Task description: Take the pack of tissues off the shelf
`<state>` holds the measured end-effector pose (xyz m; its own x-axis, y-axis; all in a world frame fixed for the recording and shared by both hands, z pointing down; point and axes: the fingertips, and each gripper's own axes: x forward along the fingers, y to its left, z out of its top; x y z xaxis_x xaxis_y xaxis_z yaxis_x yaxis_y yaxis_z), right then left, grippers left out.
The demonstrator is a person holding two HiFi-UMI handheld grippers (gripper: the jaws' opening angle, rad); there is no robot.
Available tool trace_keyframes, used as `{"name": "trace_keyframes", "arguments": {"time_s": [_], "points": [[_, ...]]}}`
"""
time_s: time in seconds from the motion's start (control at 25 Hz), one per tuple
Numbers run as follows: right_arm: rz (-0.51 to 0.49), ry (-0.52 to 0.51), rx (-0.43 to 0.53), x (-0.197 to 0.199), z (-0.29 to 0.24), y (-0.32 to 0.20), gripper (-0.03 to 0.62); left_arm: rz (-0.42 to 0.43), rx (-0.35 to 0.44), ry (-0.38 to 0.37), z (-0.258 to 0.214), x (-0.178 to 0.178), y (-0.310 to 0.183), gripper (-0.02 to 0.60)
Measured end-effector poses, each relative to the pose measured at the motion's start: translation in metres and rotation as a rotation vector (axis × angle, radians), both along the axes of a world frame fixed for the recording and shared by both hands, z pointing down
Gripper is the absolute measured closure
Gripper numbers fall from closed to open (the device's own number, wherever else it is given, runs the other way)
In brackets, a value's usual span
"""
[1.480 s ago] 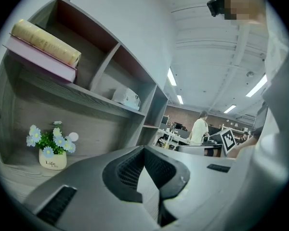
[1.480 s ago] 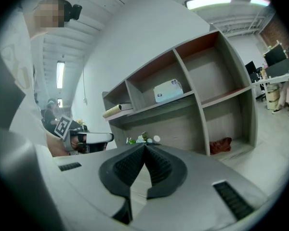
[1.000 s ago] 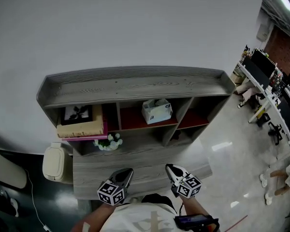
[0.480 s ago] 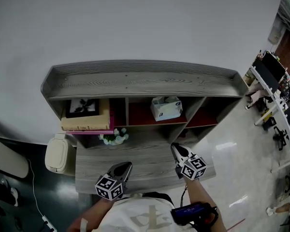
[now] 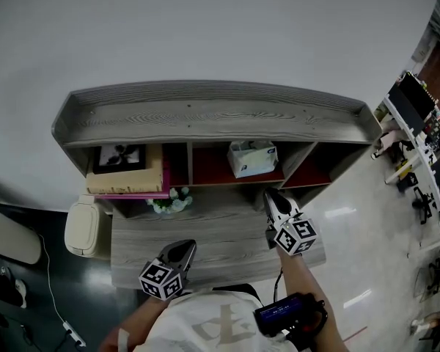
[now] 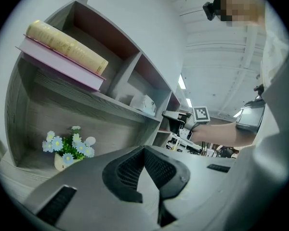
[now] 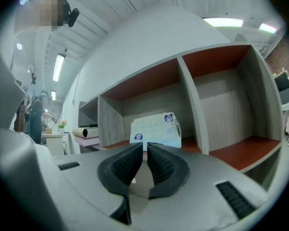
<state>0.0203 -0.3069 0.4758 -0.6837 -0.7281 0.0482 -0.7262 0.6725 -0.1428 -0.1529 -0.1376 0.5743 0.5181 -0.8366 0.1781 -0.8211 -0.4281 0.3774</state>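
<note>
shelf: grey wood against a white wall, three open compartments in its upper row, a wide ledge below them.

pack of tissues: white, sits in the middle compartment of the shelf, on the red-brown floor of it, nothing touching it.

right gripper: raised in front of the shelf, aimed at the middle compartment with the pack straight ahead but still apart from the tips. jaws have just been opening; only a narrow slit between the pads, nothing in it.

left gripper: low, at the front edge of the shelf's ledge, well apart from the pack. jaws clenched, tips meeting, empty.

left compartment of the shelf: cream book lying flat on a pink book, a dark framed picture behind them.

small pot of white and blue flowers: on the ledge under the left compartment.

right compartment: bare red-brown floor.
</note>
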Motion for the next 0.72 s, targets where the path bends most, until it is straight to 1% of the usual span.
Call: {"name": "trace_keyframes", "arguments": {"time_s": [0.12, 0.16, 0.2, 0.36, 0.4, 0.44, 0.72], "points": [[0.060, 0.005, 0.015, 0.001, -0.008, -0.013, 0.559, -0.003, 0.000, 0.005, 0.001, 0.000, -0.002, 0.571], [0.081, 0.002, 0.016, 0.002, -0.010, -0.017, 0.515, -0.004, 0.001, 0.006, 0.000, 0.000, -0.002, 0.571], [0.103, -0.001, 0.016, 0.004, -0.012, -0.021, 0.493, -0.005, 0.002, 0.008, 0.000, 0.000, -0.003, 0.571], [0.176, 0.003, 0.023, 0.009, -0.022, -0.037, 0.493, -0.009, 0.001, 0.011, 0.001, 0.000, -0.007, 0.571], [0.184, 0.004, 0.018, 0.009, -0.023, -0.041, 0.449, -0.009, 0.000, 0.011, 0.001, 0.001, -0.007, 0.571], [0.192, 0.005, 0.012, 0.009, -0.024, -0.045, 0.424, -0.008, 0.000, 0.012, 0.001, 0.001, -0.008, 0.571], [0.279, 0.033, 0.009, 0.011, -0.031, -0.065, 0.424, -0.005, -0.007, 0.019, 0.004, 0.005, -0.014, 0.571]]}}
